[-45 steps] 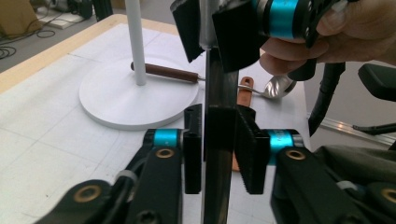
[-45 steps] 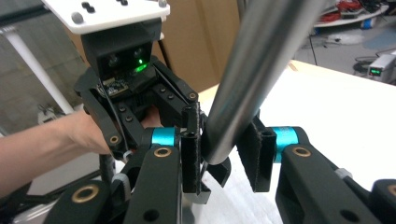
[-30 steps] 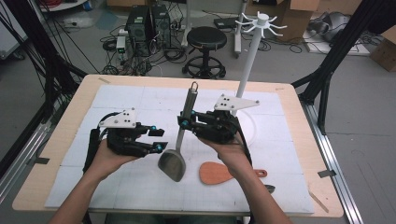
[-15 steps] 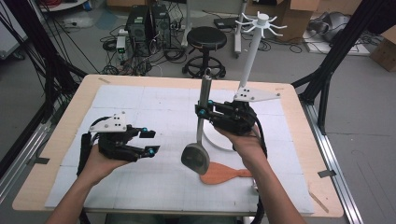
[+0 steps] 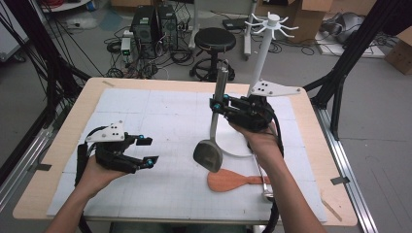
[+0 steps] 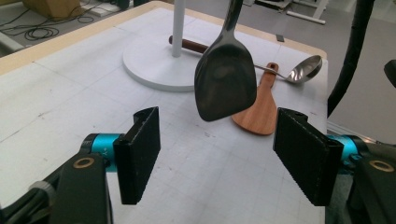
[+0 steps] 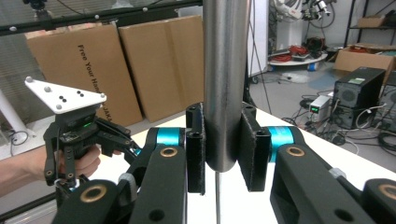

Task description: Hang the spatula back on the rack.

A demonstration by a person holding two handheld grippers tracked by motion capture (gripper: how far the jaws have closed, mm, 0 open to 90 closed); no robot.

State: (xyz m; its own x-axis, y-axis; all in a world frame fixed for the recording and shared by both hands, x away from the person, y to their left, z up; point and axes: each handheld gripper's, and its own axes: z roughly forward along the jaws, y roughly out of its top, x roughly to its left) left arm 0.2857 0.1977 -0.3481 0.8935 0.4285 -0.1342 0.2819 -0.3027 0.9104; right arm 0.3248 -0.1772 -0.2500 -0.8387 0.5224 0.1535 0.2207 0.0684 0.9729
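Observation:
My right gripper (image 5: 217, 106) is shut on the steel handle of a metal spatula (image 5: 208, 155), which it holds nearly upright over the mat, dark head hanging down. In the right gripper view the handle (image 7: 226, 84) is pinched between both pads of the right gripper (image 7: 222, 121). My left gripper (image 5: 147, 151) sits at the near left, apart from the spatula. Its jaws have just been opening and stand wide with nothing between them. In the left gripper view the spatula head (image 6: 226, 79) hangs beyond the left gripper (image 6: 217, 137).
A white hook rack (image 5: 262, 53) stands at the back right on a round base (image 5: 240, 148). A wooden spatula (image 5: 228, 180) and a steel ladle (image 6: 303, 70) lie near that base. A white mat (image 5: 145, 111) covers the wooden table.
The right gripper has carried the spatula to the right, raising it and turning it more upright. The left gripper has drawn away to the near left and its jaws stand wider.

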